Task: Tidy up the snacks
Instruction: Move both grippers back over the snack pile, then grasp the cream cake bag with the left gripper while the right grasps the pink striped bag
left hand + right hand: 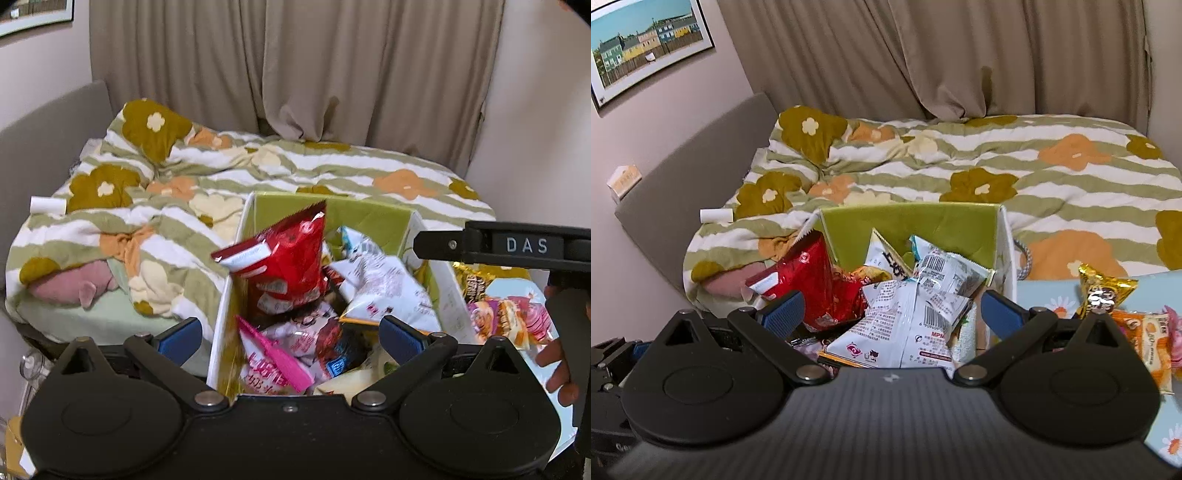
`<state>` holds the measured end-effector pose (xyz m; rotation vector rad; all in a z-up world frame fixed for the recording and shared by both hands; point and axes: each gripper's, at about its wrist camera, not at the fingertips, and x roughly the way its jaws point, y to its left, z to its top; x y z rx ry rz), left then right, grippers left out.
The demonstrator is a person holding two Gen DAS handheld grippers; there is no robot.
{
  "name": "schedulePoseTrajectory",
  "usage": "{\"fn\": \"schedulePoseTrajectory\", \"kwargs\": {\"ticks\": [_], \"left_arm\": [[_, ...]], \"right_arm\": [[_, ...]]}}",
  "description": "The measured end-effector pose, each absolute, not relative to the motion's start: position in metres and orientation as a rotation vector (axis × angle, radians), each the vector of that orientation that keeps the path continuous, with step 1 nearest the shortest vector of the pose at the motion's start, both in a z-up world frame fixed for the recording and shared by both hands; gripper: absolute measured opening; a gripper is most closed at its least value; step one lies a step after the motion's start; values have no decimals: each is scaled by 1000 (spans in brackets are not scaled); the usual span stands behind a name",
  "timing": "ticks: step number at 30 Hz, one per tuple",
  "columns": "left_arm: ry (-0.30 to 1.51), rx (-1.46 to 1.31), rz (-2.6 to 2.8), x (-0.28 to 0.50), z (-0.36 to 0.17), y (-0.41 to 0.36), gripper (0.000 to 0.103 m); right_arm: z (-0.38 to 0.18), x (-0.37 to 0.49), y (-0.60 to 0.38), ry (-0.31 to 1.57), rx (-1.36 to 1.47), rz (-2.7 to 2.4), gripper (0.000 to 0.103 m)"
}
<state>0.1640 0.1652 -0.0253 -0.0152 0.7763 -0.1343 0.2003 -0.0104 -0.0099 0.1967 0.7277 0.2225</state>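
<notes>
Green-lined box (923, 225) on the bed (1052, 177) brims with snack packets; those at the bottom are buried and their print is too small to read. Both left tongs (291, 332) and right tongs (892, 310) hang spread and empty above it. "DAS" marks the right tool's arm (526, 245).

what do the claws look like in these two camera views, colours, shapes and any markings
Both the left claw and the right claw have matte black bodies with two round housings, silver pivot screws and ribbed blue finger pads. The right claw's body is finely ribbed between the housings. In the left wrist view, the right claw's black side carries a "DAS" label. No cables show.
</notes>
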Motion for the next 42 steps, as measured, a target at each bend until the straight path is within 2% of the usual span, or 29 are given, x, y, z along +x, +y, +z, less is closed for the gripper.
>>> {"fn": "schedulePoseTrajectory", "kwargs": {"ticks": [12,25,33,42], "left_arm": [[678,34,-255,147,0,126,103],[687,79,-326,138,-2,5,103],[730,89,-342,142,-22,-87,103],[811,108,-328,176,-84,-164,103]], "right_arm": [[22,146,-56,666,153,113,103],[19,106,-195,691,123,-15,103],[2,111,-288,747,113,-7,103],[-49,157,-357,843,96,99,103]]}}
